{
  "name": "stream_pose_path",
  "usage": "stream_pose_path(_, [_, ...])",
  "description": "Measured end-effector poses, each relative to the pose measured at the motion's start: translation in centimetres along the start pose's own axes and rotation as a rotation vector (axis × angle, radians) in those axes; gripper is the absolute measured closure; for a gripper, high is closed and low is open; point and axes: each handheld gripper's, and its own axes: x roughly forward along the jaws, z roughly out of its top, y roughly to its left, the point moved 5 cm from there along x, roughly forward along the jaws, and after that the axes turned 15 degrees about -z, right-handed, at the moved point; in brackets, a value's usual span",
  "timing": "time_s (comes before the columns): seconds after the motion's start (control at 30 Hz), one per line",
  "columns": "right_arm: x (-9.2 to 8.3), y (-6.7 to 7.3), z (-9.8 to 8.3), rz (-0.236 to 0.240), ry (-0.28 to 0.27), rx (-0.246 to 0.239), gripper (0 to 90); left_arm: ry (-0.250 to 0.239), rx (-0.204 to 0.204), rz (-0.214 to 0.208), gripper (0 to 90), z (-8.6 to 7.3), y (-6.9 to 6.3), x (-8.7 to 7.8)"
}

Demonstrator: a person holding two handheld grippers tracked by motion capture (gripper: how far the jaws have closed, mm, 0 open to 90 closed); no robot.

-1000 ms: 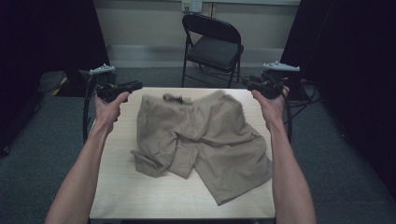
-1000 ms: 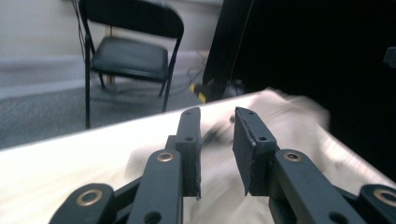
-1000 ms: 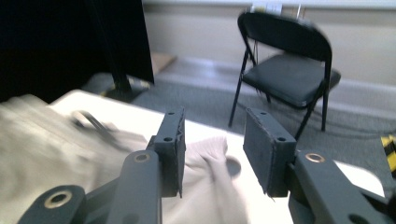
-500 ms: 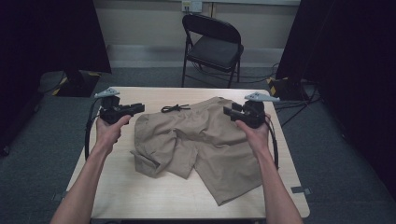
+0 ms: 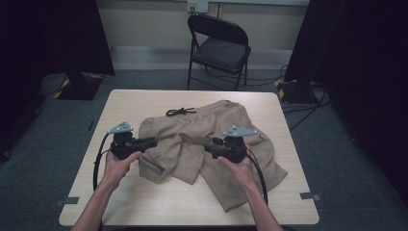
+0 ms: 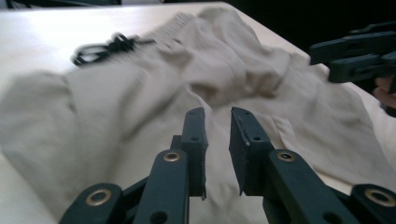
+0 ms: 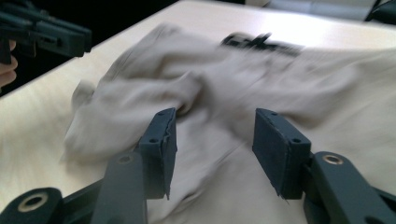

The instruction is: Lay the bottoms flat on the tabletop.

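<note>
Two bare forearms reaching in, left gripper (image 5: 153, 141) with a narrow empty gap, right gripper (image 5: 208, 147) spread and just been widening — both over crumpled tan cloth shorts (image 5: 192, 139) mid light wooden table (image 5: 144, 202), black drawstring (image 5: 180, 111), black folding chair (image 5: 219, 48) beyond.

You have nothing to read here: no lettering, label, brand, number or sign can be made out on anything in these views (the motion blur and dim light hide any fine print there might be).
</note>
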Motion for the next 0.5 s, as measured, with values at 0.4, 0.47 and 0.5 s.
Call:
stream_pose_path(0.4, [2.2, 6.3, -3.0, 0.129, 0.062, -0.042, 51.8, 0.076, -0.021, -0.038, 60.5, -4.8, -2.6, 0.7])
stream_pose_path(0.47, [2.7, 7.1, -3.9, 0.146, 0.079, -0.034, 49.4, 0.112, -0.002, -0.032, 50.3, -5.4, -2.7, 1.0])
stream_pose_path(0.5, [2.9, 7.5, -4.4, 0.145, 0.097, -0.039, 46.9, 0.117, -0.006, -0.044, 46.4, -5.7, -2.8, 1.2])
